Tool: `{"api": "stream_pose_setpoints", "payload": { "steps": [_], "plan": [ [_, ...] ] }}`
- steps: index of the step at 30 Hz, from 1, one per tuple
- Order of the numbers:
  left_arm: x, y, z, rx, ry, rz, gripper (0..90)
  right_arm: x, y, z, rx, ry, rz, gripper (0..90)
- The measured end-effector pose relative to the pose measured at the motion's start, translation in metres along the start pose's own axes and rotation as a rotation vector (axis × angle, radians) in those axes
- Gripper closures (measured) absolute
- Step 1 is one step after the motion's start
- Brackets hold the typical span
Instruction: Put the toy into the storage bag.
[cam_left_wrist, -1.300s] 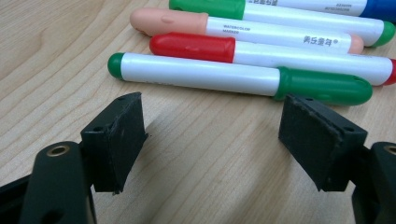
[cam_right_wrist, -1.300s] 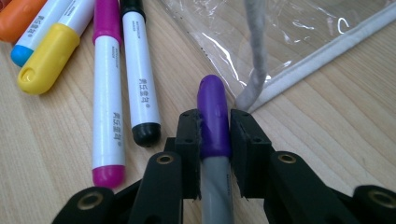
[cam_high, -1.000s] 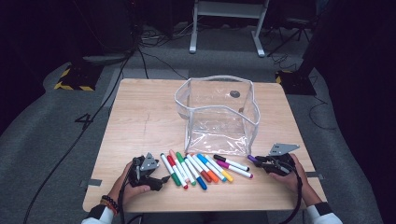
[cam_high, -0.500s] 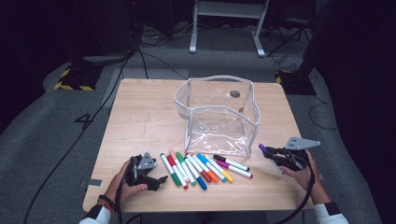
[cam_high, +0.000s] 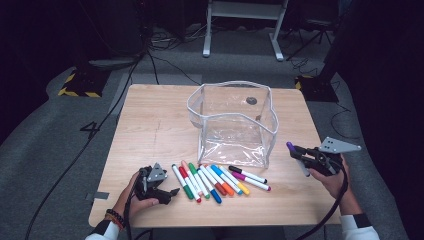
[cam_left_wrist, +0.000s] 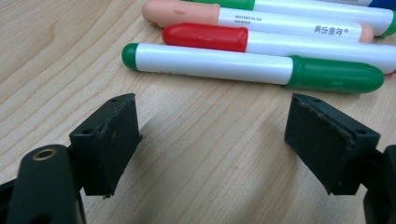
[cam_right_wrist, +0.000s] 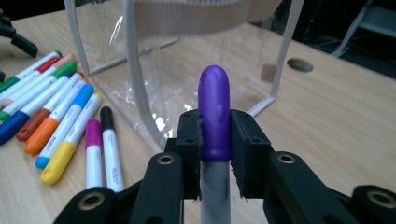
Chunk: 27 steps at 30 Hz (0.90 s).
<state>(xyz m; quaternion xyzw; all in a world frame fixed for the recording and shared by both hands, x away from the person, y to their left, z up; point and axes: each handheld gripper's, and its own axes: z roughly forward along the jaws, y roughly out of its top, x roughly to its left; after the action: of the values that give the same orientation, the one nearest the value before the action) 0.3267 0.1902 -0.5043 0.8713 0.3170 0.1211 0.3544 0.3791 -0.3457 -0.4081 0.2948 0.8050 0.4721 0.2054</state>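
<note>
One purple marker (cam_right_wrist: 215, 107) is all I have picked up so far: my right gripper (cam_right_wrist: 215, 128) is clamped tight on its cap end and holds it clear of the table (cam_high: 150, 125), to the right of the clear pouch (cam_high: 230, 85). By my judgement the packing has barely begun, since the pouch looks empty and every other pen is yet to go in. My left gripper (cam_left_wrist: 212, 144) rests low at the near left with its jaws spread wide and nothing between them, just short of the green marker (cam_left_wrist: 210, 65) at the left end of the row of markers (cam_high: 215, 182). That row lies just in front of the pouch's near wall. I count eleven pens in it, though they lie close together: two green, one each of red, peach, dark blue, red-orange, orange, light blue, yellow, magenta and black. One pouch, two grippers.
</note>
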Motion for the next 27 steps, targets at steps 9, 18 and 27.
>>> {"api": "stream_pose_setpoints", "payload": {
  "steps": [9, 18, 27],
  "plan": [
    [0.000, -0.001, -0.001, 0.001, 0.007, -0.005, 18.1, -0.006, 0.063, -0.012, -0.065, -0.014, -0.079, 74.6],
    [0.001, -0.001, -0.001, 0.000, -0.001, -0.005, 17.5, -0.007, 0.126, -0.008, -0.126, 0.009, -0.146, 74.5],
    [-0.001, -0.005, -0.004, -0.001, 0.009, -0.017, 17.6, 0.007, 0.170, 0.017, -0.128, 0.053, -0.209, 74.5]
  ]
}}
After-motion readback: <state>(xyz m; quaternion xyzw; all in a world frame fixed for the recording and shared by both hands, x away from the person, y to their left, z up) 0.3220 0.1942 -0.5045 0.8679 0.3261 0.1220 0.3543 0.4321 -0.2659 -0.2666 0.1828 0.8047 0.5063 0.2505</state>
